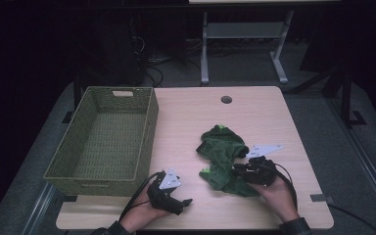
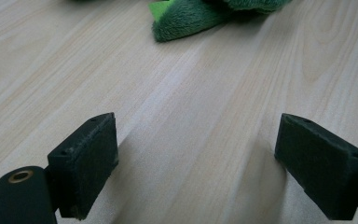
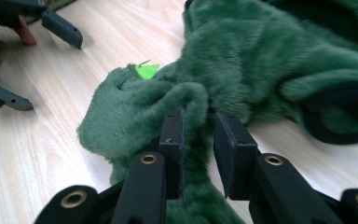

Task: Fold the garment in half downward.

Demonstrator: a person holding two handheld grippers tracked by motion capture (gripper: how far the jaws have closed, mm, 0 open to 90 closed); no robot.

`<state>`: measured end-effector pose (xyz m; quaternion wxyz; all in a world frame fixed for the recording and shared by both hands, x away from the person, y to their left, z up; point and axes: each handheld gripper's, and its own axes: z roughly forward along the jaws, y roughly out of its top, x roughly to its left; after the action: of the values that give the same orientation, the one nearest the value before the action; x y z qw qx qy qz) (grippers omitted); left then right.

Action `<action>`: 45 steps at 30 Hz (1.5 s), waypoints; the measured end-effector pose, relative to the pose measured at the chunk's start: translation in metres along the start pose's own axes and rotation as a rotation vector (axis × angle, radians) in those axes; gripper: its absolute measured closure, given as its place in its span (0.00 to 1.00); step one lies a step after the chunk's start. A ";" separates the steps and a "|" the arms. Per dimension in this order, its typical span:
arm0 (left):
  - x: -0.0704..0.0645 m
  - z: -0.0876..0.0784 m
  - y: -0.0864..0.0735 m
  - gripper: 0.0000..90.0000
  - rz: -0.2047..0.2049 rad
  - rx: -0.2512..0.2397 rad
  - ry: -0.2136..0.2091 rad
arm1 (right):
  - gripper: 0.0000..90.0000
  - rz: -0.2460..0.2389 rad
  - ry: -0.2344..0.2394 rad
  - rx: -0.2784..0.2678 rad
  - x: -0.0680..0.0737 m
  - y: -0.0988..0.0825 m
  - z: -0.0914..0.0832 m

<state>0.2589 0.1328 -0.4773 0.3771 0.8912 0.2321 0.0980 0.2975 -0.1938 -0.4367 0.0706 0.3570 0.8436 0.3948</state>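
Green plush cloth [image 1: 223,157] lies crumpled right of woven basket [image 1: 103,139].

Overhead plus two close table-level views

basket [image 1: 103,137] on table [image 1: 254,107] left; garment [image 1: 221,147] right of it, centre-right.

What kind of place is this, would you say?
Probably a lab or workshop set up for recording: a light wooden table with a cable hole, another metal-legged bench behind, cables on the dark floor, and handheld grippers at work.
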 end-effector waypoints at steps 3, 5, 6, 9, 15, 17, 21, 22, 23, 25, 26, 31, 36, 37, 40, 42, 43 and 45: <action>0.000 0.000 0.000 0.14 -0.003 0.000 -0.001 | 0.77 0.019 -0.006 -0.021 -0.006 -0.006 -0.011; 0.000 0.000 0.000 0.14 -0.003 0.000 -0.001 | 0.74 0.029 -0.016 -0.023 -0.009 -0.011 -0.017; 0.000 0.000 0.000 0.14 -0.003 0.000 -0.001 | 0.74 0.023 -0.021 -0.030 -0.011 -0.014 -0.020; 0.000 0.000 0.000 0.14 -0.003 0.000 -0.001 | 0.71 0.032 -0.036 -0.033 -0.015 -0.022 -0.029; 0.000 0.000 0.000 0.14 -0.004 0.000 -0.002 | 0.69 0.041 -0.059 -0.049 -0.027 -0.043 -0.050; 0.000 0.000 0.000 0.14 -0.003 0.000 -0.002 | 0.69 0.041 -0.067 -0.054 -0.031 -0.052 -0.058; 0.000 0.000 0.000 0.14 -0.004 0.000 -0.002 | 0.68 0.048 -0.086 -0.054 -0.034 -0.066 -0.070; 0.000 0.000 0.000 0.14 -0.004 -0.001 -0.002 | 0.68 0.049 -0.093 -0.048 -0.033 -0.070 -0.072; 0.000 0.000 0.000 0.14 -0.004 0.000 -0.002 | 0.68 0.046 -0.093 -0.044 -0.033 -0.073 -0.074; 0.000 0.000 0.000 0.14 -0.004 0.000 -0.002 | 0.68 0.049 -0.097 -0.036 -0.032 -0.079 -0.077; 0.000 0.000 0.000 0.14 -0.004 0.000 -0.002 | 0.68 0.052 -0.092 -0.033 -0.030 -0.082 -0.078; 0.000 0.000 0.000 0.14 -0.004 0.000 -0.002 | 0.68 0.041 -0.070 -0.018 -0.023 -0.093 -0.077; 0.000 0.000 0.000 0.14 -0.003 0.000 -0.003 | 0.68 0.038 -0.031 0.002 -0.016 -0.095 -0.070; 0.000 0.000 0.000 0.14 -0.003 0.000 -0.003 | 0.69 0.038 -0.027 0.004 -0.015 -0.095 -0.068; 0.000 0.000 0.000 0.14 -0.003 0.000 -0.004 | 0.69 0.033 -0.008 0.005 -0.015 -0.094 -0.063; 0.000 0.000 0.000 0.14 -0.003 -0.001 -0.004 | 0.69 0.034 0.000 0.009 -0.014 -0.093 -0.061; 0.000 0.000 0.000 0.14 -0.003 -0.001 -0.004 | 0.70 0.038 0.002 0.012 -0.014 -0.092 -0.059; 0.000 0.000 0.000 0.14 -0.003 -0.001 -0.004 | 0.71 0.031 0.004 0.017 -0.014 -0.090 -0.056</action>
<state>0.2592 0.1325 -0.4774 0.3779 0.8910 0.2328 0.0958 0.2359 -0.2763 -0.4657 0.0596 0.3696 0.8416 0.3894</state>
